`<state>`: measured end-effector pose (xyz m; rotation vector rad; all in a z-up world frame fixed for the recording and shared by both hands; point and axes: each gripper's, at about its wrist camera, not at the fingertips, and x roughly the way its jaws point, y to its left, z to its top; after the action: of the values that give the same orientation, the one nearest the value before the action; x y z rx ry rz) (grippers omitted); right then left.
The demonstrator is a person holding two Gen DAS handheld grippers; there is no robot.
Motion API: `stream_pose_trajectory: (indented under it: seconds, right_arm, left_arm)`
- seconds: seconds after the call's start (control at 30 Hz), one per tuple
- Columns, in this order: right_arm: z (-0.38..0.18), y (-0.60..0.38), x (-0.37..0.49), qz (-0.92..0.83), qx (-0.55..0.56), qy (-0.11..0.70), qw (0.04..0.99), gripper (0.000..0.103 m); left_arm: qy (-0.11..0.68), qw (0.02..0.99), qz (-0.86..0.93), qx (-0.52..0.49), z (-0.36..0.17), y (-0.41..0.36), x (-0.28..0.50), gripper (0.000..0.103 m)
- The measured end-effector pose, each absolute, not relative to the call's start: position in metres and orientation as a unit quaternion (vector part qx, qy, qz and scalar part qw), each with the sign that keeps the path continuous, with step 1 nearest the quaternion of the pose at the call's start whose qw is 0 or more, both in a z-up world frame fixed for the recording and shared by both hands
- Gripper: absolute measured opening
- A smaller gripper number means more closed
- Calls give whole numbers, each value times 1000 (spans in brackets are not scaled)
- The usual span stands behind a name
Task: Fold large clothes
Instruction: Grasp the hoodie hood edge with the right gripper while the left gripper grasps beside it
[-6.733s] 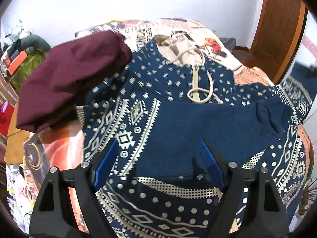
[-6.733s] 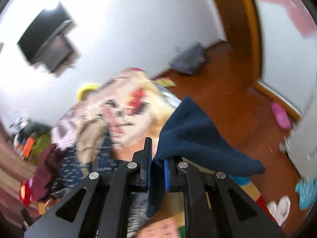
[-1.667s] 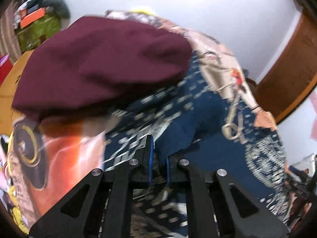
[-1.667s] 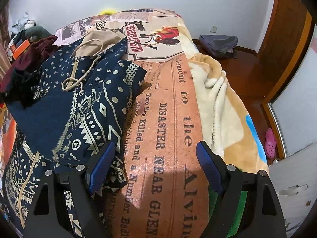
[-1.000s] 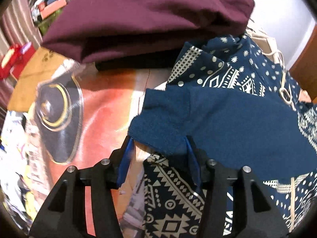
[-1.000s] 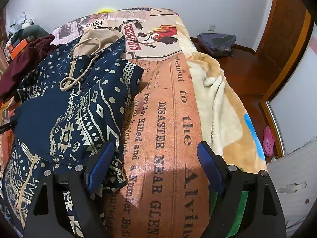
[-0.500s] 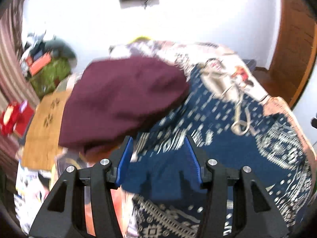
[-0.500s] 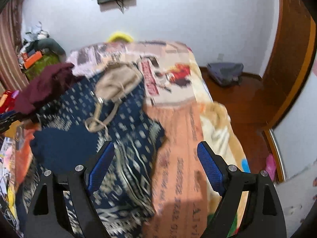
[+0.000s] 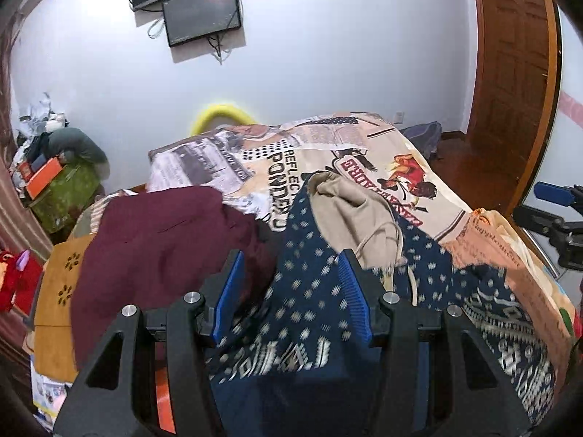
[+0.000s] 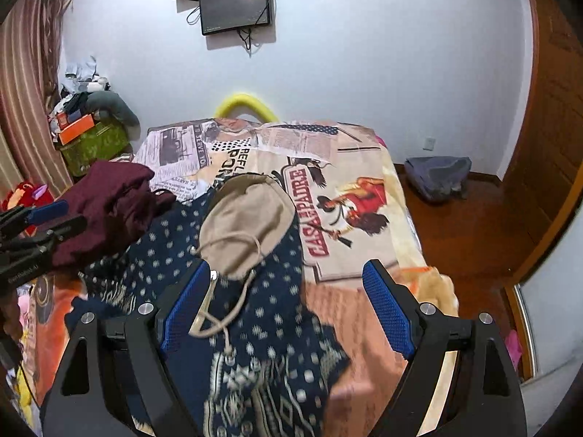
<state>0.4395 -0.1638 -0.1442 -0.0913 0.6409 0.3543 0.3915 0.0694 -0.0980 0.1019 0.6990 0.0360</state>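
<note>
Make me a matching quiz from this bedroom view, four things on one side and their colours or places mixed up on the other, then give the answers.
Things:
1. hoodie
2. hood lining
3. folded garment
4. bag

Descriptions:
A. maroon, at the bed's left side
B. grey, on the wooden floor by the wall
C. navy with a pale pattern, spread on the bed
D. beige, with a drawstring

Pairs: 1-C, 2-D, 3-A, 4-B

Wall: you see two dark screens (image 10: 236, 2) mounted.
Floor: a grey bag (image 10: 439, 176), possibly a backpack.
Left corner: your green box (image 10: 93, 144), orange box (image 10: 74, 127) atop.
</note>
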Motion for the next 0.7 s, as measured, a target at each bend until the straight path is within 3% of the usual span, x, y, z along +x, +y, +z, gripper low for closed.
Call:
stream_pose_trajectory:
  seconds: [0.17, 0.7]
  right_arm:
    - [-157, -151, 479, 174, -35, 333, 926, 83]
    - [-255, -121, 611, 173, 20, 509, 843, 83]
  left_arm:
    - [366, 930, 13, 37, -118, 66, 437, 53]
    - [502, 865, 20, 12, -219, 69, 584, 52]
